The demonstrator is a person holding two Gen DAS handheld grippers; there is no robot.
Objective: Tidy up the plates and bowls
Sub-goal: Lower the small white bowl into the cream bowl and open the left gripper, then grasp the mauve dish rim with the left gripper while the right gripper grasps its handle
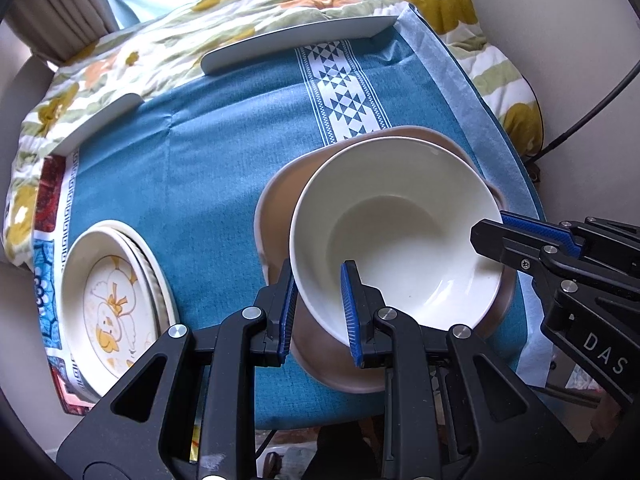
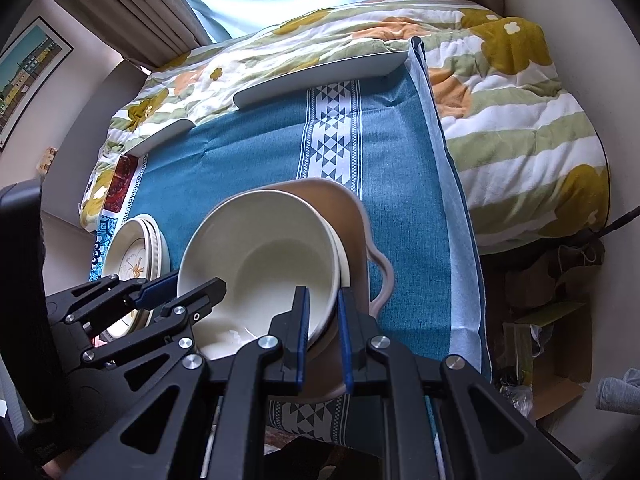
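A cream bowl sits tilted inside a larger tan bowl with a wavy handle on the blue cloth. My left gripper straddles the cream bowl's near-left rim, one finger inside and one outside, shut on it. My right gripper is shut on the cream bowl's right rim; it also shows at the right of the left wrist view. A stack of cream plates with a yellow duck picture lies at the left and shows in the right wrist view.
The blue patterned cloth covers a small table beside a floral quilt. Two pale flat trays lie at the cloth's far edge. Boxes and clutter lie on the floor at right. A cable runs at far right.
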